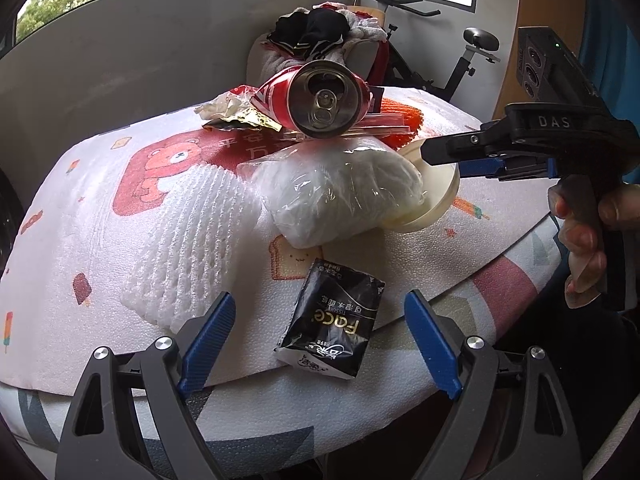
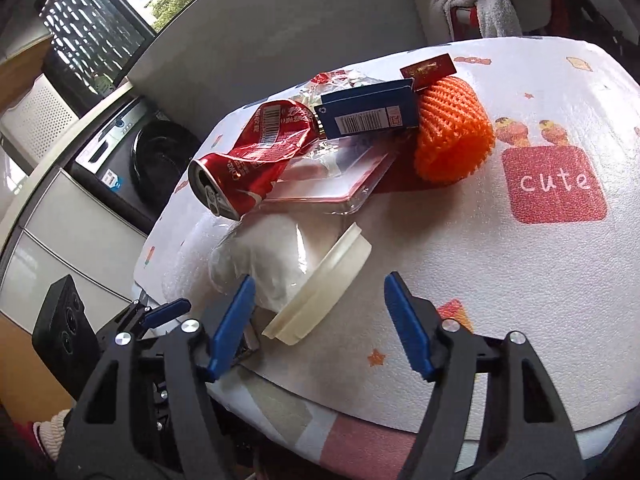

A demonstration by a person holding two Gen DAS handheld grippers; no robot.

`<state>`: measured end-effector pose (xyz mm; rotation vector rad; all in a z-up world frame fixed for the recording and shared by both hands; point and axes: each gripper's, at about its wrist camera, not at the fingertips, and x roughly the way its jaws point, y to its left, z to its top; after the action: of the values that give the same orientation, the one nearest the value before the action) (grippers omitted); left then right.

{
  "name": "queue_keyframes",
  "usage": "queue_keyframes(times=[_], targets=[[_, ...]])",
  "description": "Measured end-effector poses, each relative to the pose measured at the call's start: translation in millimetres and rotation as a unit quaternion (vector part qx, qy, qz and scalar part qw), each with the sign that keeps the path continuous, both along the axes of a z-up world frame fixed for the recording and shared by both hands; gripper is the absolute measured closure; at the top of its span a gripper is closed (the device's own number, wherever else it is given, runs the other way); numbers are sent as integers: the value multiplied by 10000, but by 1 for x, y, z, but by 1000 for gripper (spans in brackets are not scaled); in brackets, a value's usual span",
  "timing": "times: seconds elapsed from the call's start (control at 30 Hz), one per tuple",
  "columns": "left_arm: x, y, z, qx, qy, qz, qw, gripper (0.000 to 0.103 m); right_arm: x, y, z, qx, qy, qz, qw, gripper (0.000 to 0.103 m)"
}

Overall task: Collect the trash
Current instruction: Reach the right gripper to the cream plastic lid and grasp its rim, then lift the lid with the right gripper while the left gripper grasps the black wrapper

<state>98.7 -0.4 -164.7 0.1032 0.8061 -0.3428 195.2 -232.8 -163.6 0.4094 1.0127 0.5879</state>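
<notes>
the trash lies in a loose heap on a foam-padded table (image 2: 520, 280) with a printed cover, and none of it has been lifted yet; this looks like the approach before a first pick.

the left gripper (image 1: 316, 340) hangs at the near edge of the table with its blue fingers spread wide and nothing between them. a black tissue pack (image 1: 332, 320) lies flat right at that edge, in line with the gap between the fingers. beyond it sits a clear plastic bag (image 1: 340, 192) stuffed with white filling, and a white foam net sleeve (image 1: 180, 272) lies flat beside it toward the left edge.

the right gripper (image 2: 320, 328) is also spread wide and empty. it points at a cream round lid (image 2: 320, 292) that leans tilted against the plastic bag, close to the table's near edge in its view. further in, a crushed red can (image 2: 248, 172) rests on top of a clear plastic tray (image 2: 352, 184), with a blue carton (image 2: 368, 112) and an orange foam net (image 2: 452, 132) toward the far edge. some crumpled wrappers (image 1: 236, 114) lie behind the can in the left view.

as a judgement, the step in hand is choosing and closing on a first piece. the right tongs seem best placed for the lid: they would need to ease forward, straddle its rim and pinch it without shoving the bag. the left tongs could take the tissue pack, though it lies flat and thin, so the fingers would need to come down low along its sides. no bin shows in either view.
</notes>
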Motion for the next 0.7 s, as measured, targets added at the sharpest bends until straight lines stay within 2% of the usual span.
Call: queue_keyframes(times=[0.07, 0.13, 0.23, 0.3, 0.5, 0.7], targets=[[0, 0, -1, 6, 0, 2, 10000, 19, 5, -3, -11, 353, 266, -173, 9989, 61], [1, 1, -2, 8, 12, 0, 10000, 19, 5, -7, -18, 598, 416, -277, 9970, 69], [2, 1, -3, 15, 30, -34, 10000, 26, -1, -16, -15, 483, 315, -459, 9973, 82], [2, 0, -4, 38, 39, -59, 10000, 28, -6, -25, -11, 303, 171, -582, 9977, 83], [9, -8, -9, 170, 79, -138, 9997, 28, -13, -40, -15, -677, -21, -685, 9953, 86], [21, -9, -19, 176, 324, -82, 9993, 28, -22, -48, -18, -920, -232, -708, 9930, 84]])
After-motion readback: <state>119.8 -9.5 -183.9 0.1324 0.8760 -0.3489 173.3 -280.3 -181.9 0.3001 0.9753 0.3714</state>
